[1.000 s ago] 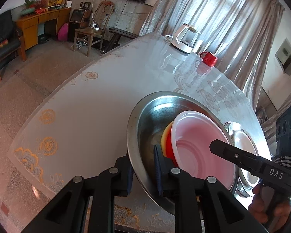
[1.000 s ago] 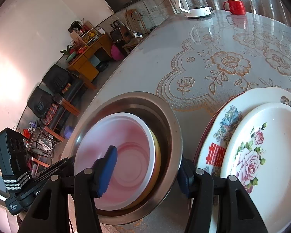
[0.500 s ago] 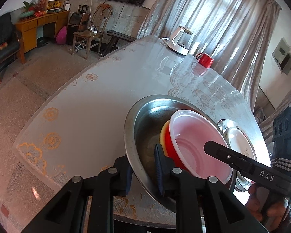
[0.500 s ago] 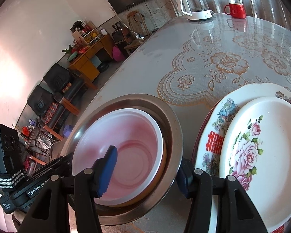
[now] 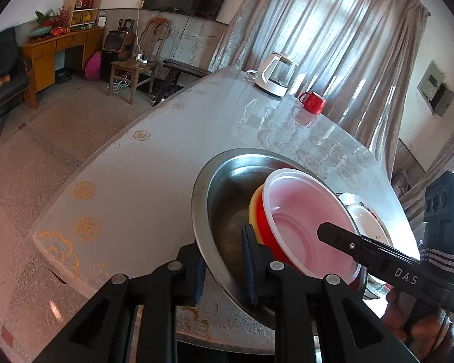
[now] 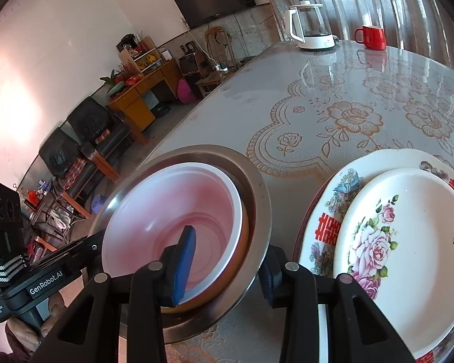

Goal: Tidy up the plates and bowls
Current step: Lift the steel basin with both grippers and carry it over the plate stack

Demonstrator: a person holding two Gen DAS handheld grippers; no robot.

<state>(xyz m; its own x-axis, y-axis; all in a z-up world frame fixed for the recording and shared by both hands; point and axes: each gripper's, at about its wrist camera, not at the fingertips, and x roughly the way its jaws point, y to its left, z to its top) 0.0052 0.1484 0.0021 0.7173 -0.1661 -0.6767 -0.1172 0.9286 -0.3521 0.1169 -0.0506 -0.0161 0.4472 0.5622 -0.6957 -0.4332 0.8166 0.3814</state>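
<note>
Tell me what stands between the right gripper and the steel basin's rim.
Nothing visible does. The right gripper already straddles the rim of the round stainless steel basin, jaws apart: one blue pad inside, over the red plastic bowl nested in it, the other outside, beside the stacked floral plates.

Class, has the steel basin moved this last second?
Yes. The steel basin, gripped by the left claw, has drawn slightly up and back: the near edge of the table now shows beneath it.
</note>
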